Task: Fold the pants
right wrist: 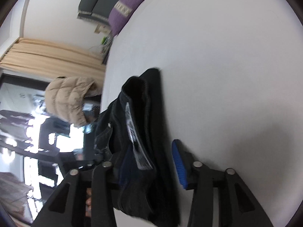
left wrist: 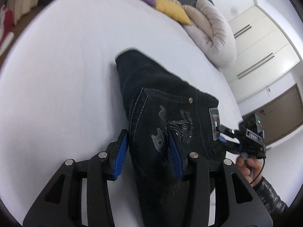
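- White bed (left wrist: 56, 75) carries dark folded pants (left wrist: 161, 98); pillows (left wrist: 210, 32) lie at two o'clock.
- Left tool (left wrist: 149, 151): pads apart, straddling the fabric at six o'clock, not pressing.
- Right tool (right wrist: 151, 166): pads apart around the waistband edge, loose.
- Judged step: letting go after a fold; next, draw both tools clear without dragging cloth.
- No containers are visible.

A white bed (left wrist: 56, 75) carries folded dark pants (left wrist: 161, 98), cushions (left wrist: 170, 9) and a rolled duvet (left wrist: 214, 36).
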Demonstrator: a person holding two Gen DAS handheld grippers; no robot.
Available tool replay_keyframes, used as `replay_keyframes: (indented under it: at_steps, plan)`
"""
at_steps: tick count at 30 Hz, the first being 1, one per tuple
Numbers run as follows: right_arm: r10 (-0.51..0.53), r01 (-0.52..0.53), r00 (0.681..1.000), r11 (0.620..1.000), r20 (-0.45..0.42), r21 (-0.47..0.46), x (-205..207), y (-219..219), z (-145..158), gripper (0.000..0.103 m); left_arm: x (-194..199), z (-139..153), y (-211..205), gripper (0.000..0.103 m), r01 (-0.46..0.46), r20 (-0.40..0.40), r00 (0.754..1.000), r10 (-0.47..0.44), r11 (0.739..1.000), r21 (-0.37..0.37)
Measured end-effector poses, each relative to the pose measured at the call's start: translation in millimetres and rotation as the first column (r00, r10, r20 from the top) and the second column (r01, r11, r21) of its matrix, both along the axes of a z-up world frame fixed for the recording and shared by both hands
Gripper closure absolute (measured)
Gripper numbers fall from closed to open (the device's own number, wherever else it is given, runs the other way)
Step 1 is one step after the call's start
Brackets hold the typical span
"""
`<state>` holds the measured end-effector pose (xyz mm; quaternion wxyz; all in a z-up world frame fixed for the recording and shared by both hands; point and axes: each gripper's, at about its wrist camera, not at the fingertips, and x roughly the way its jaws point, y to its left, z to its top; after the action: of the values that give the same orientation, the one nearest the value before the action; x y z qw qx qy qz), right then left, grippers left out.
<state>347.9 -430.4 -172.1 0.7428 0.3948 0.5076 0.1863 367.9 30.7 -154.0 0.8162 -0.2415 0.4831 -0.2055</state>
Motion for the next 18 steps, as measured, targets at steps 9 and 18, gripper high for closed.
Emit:
replay_keyframes:
  at_steps: [9, 18]
  plan:
    - [0.005, 0.107, 0.951, 0.932, 0.308, -0.347, -101.8, 16.3, 131.9, 0.038, -124.0, 147.8, -41.5, 0.006, -0.202, 0.452, 0.892, 0.015, 0.908, 0.368]
    - [0.012, 0.465, 0.641, 0.790, 0.768, -0.400, -226.6, 55.4, 301.8, 0.000, -272.1, 275.4, -71.3, 0.000, -0.581, 0.774, 0.628, 0.076, 0.707, 0.403]
